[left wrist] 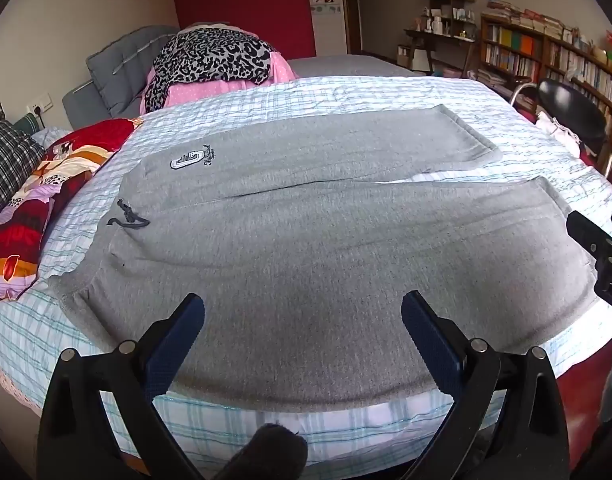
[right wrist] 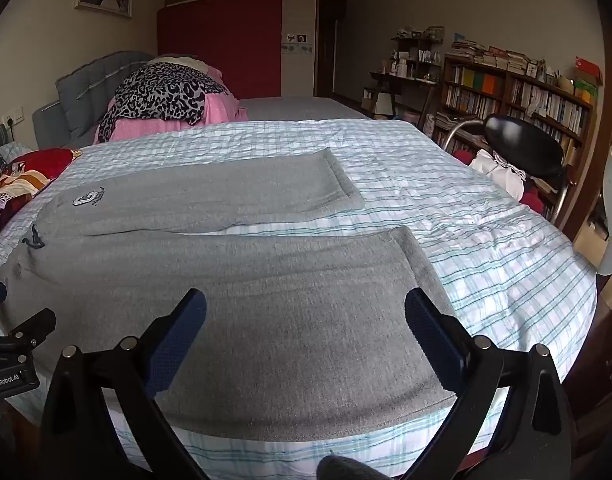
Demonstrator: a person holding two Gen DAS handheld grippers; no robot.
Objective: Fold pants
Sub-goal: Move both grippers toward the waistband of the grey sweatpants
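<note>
Grey sweatpants [left wrist: 306, 240] lie flat on the plaid bed cover [left wrist: 345, 92], waistband to the left, both legs running right. A logo patch [left wrist: 188, 159] and a dark drawstring [left wrist: 126, 216] mark the waist end. My left gripper [left wrist: 304, 320] is open and empty, above the near leg's front edge toward the waist. My right gripper [right wrist: 306, 320] is open and empty, above the same near leg [right wrist: 286, 300] close to its cuff [right wrist: 415, 256]. The far leg [right wrist: 210, 192] lies parallel behind. Each gripper shows at the edge of the other's view.
Colourful bedding [left wrist: 34, 208] and a pink and leopard pile [left wrist: 210, 60] lie at the left and back. A black chair [right wrist: 521, 148] with white cloth stands right of the bed, before bookshelves [right wrist: 525, 92]. The bed's front edge [right wrist: 266, 452] is right below the grippers.
</note>
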